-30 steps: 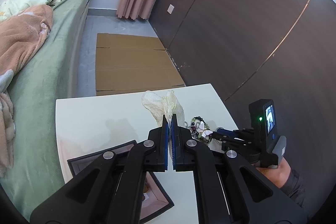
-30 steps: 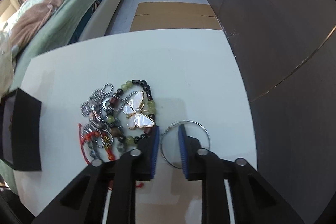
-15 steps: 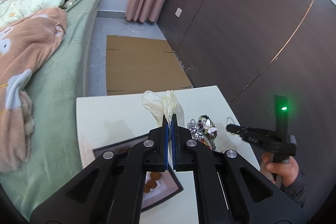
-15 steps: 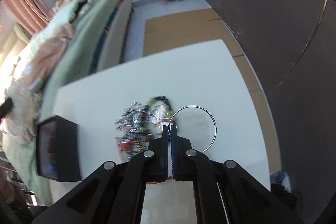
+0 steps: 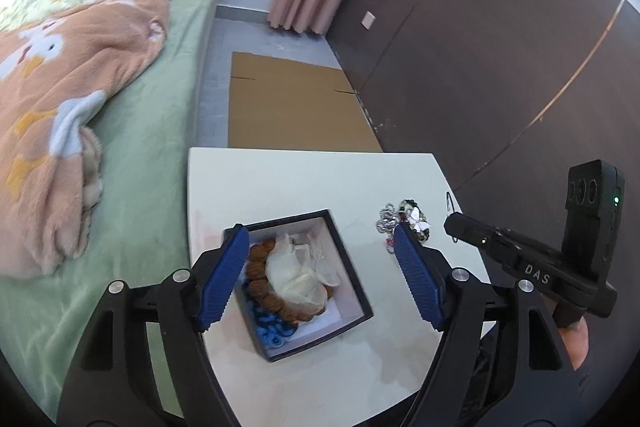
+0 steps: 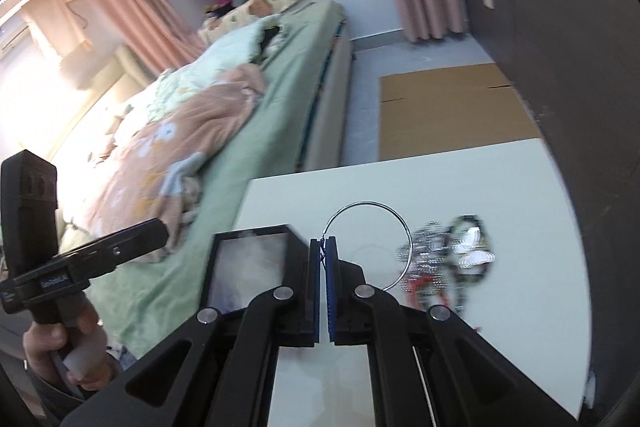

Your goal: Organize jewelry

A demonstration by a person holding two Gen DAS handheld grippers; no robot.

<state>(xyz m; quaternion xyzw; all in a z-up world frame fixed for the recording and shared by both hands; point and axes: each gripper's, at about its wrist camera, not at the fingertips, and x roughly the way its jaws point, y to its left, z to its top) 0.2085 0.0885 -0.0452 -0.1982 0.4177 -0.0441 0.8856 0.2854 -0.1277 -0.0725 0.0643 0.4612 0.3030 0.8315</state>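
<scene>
Your left hand-held gripper (image 5: 322, 277) is spread wide above the black box (image 5: 356, 291) on the white worktop (image 5: 280, 179), holding nothing; a pale translucent bag (image 5: 296, 275) lies inside on brown beads (image 5: 258, 269) and blue rings (image 5: 268, 329). Your right hand-held gripper (image 6: 323, 255) is pinched nearly closed on the thin silver hoop (image 6: 368, 205), lifted beside the box (its rim just left of the fingers). The jewelry pile (image 6: 448, 255) with its butterfly piece (image 6: 474, 247) stays on the worktop, right of the hoop.
</scene>
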